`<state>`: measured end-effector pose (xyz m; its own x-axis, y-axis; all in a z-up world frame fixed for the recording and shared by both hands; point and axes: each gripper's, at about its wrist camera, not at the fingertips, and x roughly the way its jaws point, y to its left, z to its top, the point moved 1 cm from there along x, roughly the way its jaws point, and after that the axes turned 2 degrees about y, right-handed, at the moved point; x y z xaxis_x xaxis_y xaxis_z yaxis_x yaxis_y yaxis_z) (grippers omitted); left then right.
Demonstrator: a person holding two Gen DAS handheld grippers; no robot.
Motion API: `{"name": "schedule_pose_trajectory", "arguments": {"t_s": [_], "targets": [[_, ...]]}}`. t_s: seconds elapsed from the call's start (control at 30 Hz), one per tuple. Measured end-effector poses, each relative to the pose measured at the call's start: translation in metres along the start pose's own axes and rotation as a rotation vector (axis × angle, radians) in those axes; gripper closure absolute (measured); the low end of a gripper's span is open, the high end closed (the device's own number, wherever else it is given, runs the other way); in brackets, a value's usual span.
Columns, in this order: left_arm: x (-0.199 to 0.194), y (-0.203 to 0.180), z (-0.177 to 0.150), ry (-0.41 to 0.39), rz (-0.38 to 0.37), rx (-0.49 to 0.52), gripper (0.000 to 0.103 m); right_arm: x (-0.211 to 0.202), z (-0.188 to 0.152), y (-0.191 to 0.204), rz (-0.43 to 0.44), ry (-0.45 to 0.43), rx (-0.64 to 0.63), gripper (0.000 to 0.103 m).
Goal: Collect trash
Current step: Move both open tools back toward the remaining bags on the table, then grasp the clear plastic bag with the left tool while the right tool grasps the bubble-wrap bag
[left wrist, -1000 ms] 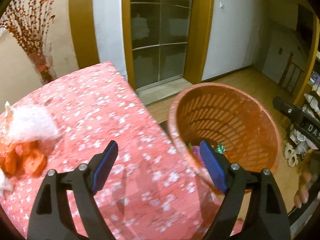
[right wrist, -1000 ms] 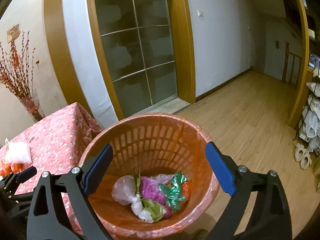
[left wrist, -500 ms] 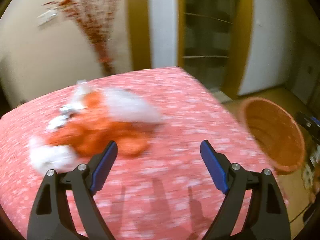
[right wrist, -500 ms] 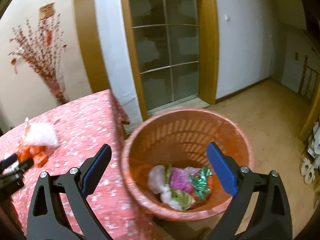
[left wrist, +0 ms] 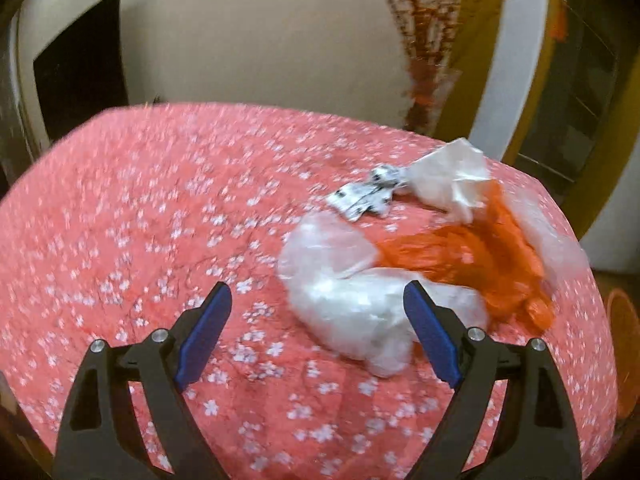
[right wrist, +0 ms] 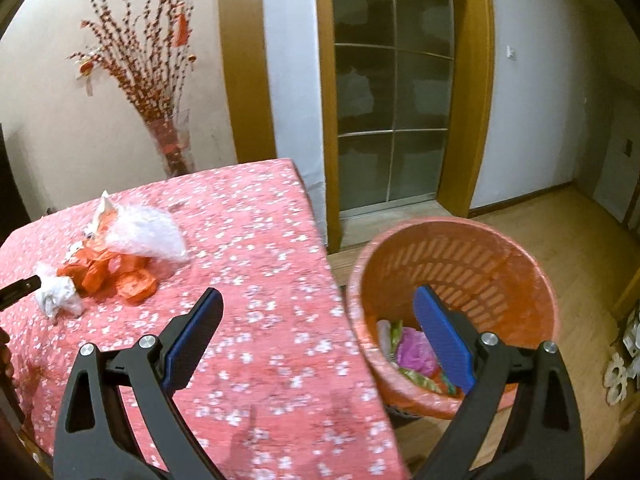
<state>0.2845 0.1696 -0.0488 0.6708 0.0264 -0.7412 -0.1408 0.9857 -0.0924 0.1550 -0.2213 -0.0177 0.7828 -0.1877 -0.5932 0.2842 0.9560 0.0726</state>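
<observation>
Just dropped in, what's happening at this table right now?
A person is clearing trash off the pink floral tablecloth with two handheld tools. The left tool is open and empty, aimed at a heap of clear plastic bags and orange wrappers, with a crumpled white piece and a small printed wrapper behind. The right tool is also open and empty, hovering between the table edge and the orange basket, which already holds some colourful wrappers.
</observation>
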Motion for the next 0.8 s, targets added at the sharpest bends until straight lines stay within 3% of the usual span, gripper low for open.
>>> {"name": "schedule_pose_trajectory", "arguments": {"t_s": [0.1,0.2,0.43,0.8], "targets": [[0.013,0.003,-0.002,0.037,-0.034,-0.012,0.018,0.001,-0.001,0.013,0.005,0.004,-0.022,0.008],[0.019,-0.005,-0.006,0.063,-0.073,-0.008,0.026,0.002,-0.002,0.025,0.010,0.011,-0.041,0.008],[0.028,-0.019,-0.010,0.089,-0.137,-0.010,0.059,0.005,-0.005,0.047,0.023,0.024,-0.092,0.008],[-0.006,0.004,-0.009,-0.011,-0.077,0.026,0.063,0.015,0.009,0.085,0.068,0.002,-0.150,0.008]]}}
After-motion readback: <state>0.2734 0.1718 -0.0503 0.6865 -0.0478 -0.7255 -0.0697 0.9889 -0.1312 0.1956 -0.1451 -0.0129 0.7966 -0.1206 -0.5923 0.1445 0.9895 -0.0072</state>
